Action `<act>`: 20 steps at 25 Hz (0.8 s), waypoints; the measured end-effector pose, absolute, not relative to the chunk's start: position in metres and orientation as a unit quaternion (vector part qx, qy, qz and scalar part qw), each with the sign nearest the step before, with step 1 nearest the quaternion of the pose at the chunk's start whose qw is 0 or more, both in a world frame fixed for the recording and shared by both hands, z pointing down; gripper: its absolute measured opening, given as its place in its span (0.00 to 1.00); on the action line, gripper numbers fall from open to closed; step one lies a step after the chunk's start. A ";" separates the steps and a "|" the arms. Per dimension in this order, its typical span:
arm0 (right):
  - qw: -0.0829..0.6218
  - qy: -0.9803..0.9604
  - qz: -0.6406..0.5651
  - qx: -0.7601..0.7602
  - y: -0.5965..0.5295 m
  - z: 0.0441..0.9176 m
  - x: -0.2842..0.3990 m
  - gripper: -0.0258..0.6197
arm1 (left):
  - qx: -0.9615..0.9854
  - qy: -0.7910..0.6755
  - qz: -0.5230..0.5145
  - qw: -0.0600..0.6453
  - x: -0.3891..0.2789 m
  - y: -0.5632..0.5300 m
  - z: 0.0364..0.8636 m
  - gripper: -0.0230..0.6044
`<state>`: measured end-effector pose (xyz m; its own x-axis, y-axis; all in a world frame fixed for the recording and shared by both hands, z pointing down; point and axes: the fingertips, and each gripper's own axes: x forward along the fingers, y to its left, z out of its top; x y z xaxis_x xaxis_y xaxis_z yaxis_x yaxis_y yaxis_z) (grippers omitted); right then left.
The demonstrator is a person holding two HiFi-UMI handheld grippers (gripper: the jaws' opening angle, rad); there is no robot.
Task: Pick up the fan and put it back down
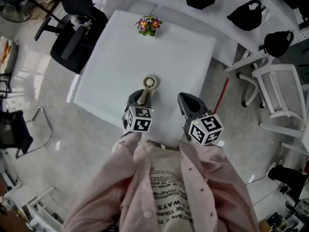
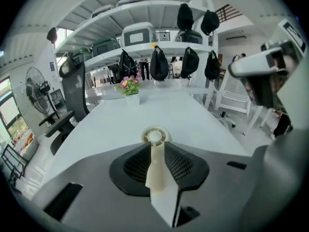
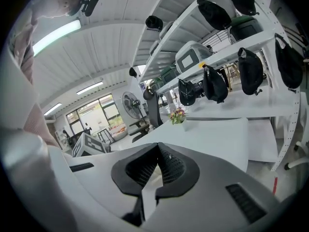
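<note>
me: pink shirt (image 1: 164, 187) fills the bottom of the head view, and just past it both grippers sit over the near edge of the white table (image 1: 120, 57). the left gripper (image 1: 143, 94) is clamped partway closed on the cream handle of the little hand fan (image 1: 150, 82). the fan's round head sticks out ahead of the jaws, over the tabletop.

spotter: and the other one?

me: the right gripper (image 1: 186, 99) has its jaws together with nothing in them. it's parked beside the left one, apart from the fan.

spotter: is the fan off the table?

me: i can't tell from these views whether the head is clear of the surface. i'd judge this is the lift part of the job.

spotter: what worries you?

me: the handle looks smooth and narrows toward the head, so the fan could pivot or slip out if i tip the gripper down. set down too close to the near edge, it could fall off. the flower pot (image 1: 149, 25) is well apart, so it's no concern.
</note>
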<state>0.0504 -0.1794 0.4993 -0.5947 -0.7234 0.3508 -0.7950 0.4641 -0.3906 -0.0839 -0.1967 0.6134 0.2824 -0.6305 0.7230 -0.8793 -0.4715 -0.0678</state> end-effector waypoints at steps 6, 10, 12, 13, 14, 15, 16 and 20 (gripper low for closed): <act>0.065 -0.871 0.244 0.421 -0.183 0.482 0.041 0.04 | 0.786 -0.509 0.294 0.190 -0.086 -0.190 0.573 0.06; 0.063 -0.879 0.232 0.412 -0.186 0.472 0.039 0.04 | 0.795 -0.511 0.266 0.188 -0.090 -0.186 0.547 0.04; 0.060 -0.882 0.226 0.409 -0.188 0.467 0.039 0.04 | 0.802 -0.511 0.247 0.187 -0.093 -0.184 0.531 0.04; 0.058 -0.884 0.223 0.408 -0.190 0.464 0.039 0.04 | 0.804 -0.513 0.239 0.184 -0.094 -0.183 0.523 0.04; 0.055 -0.885 0.221 0.407 -0.191 0.461 0.040 0.04 | 0.806 -0.514 0.232 0.181 -0.096 -0.182 0.516 0.04; 0.053 -0.886 0.218 0.406 -0.191 0.458 0.041 0.04 | 0.807 -0.515 0.226 0.178 -0.097 -0.180 0.509 0.04; 0.052 -0.888 0.215 0.404 -0.192 0.455 0.041 0.04 | 0.809 -0.516 0.219 0.176 -0.098 -0.178 0.502 0.04; 0.045 -0.894 0.197 0.400 -0.200 0.440 0.044 0.04 | 0.815 -0.521 0.194 0.166 -0.104 -0.176 0.478 0.04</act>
